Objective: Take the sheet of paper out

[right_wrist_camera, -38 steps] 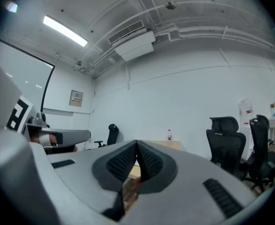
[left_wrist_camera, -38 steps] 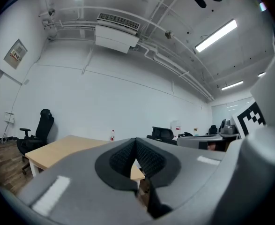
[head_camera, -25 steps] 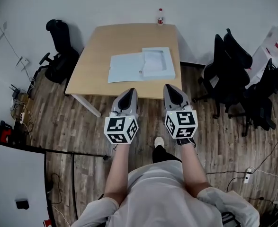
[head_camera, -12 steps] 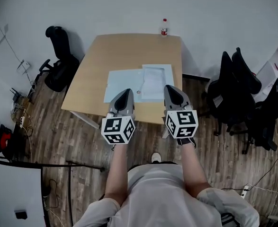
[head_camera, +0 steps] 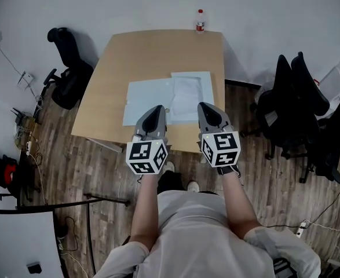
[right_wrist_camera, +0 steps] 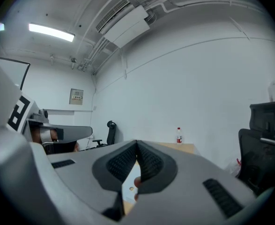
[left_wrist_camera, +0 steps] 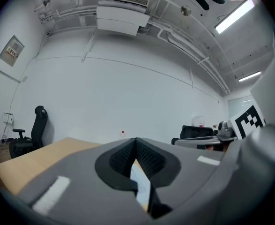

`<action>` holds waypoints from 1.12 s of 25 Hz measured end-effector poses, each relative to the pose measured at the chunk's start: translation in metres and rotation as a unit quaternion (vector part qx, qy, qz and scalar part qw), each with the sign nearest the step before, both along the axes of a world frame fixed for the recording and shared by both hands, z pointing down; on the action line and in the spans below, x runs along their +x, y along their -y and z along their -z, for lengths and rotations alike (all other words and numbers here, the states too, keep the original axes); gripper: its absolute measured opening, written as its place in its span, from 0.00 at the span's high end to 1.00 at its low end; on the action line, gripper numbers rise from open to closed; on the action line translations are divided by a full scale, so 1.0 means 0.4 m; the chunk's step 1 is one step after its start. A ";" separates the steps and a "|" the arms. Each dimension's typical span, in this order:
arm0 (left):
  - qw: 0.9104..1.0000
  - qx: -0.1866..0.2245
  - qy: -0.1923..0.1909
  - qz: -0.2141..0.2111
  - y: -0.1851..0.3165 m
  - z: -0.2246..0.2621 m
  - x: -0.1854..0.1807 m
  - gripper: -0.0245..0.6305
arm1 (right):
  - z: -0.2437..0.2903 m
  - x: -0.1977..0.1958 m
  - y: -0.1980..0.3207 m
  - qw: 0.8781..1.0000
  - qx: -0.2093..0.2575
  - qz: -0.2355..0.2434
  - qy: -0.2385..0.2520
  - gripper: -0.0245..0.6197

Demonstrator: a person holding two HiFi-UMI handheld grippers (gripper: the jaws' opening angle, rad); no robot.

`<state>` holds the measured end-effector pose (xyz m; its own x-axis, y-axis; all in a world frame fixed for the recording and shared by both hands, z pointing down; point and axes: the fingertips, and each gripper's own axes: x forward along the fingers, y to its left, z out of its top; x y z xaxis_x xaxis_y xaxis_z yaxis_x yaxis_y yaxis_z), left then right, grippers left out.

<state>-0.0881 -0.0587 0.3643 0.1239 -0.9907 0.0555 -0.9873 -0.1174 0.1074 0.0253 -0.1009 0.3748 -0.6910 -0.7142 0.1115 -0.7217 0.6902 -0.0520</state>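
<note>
An open pale-blue file folder (head_camera: 147, 100) lies flat on the wooden table (head_camera: 117, 68). Its right half holds a white sheet of paper (head_camera: 187, 94). My left gripper (head_camera: 154, 111) is shut and empty, its tip over the folder's near edge. My right gripper (head_camera: 207, 108) is also shut and empty, just beside the folder's near right corner. In the left gripper view the jaws (left_wrist_camera: 136, 140) meet at the tip, and a strip of the pale folder (left_wrist_camera: 141, 184) shows in the gap below them. The right gripper view shows its jaws (right_wrist_camera: 137, 143) closed the same way.
A plastic bottle (head_camera: 200, 21) stands at the table's far edge. A black office chair (head_camera: 65, 74) sits left of the table and several black chairs (head_camera: 291, 109) stand at the right. The floor is wood planks, with cables at both sides.
Both grippers have moved forward from short of the table's near edge to over it, reaching the folder. Both stayed shut.
</note>
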 end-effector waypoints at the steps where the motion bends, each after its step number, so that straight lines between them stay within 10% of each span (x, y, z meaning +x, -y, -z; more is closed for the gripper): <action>1: 1.000 -0.002 -0.003 0.000 0.014 -0.005 -0.006 0.95 | -0.003 -0.003 0.015 1.000 0.000 0.000 -0.002 0.95; 28: 0.995 -0.079 -0.008 -0.054 0.533 -0.216 -0.186 0.95 | -0.144 -0.172 0.459 0.996 -0.061 -0.048 -0.051 0.94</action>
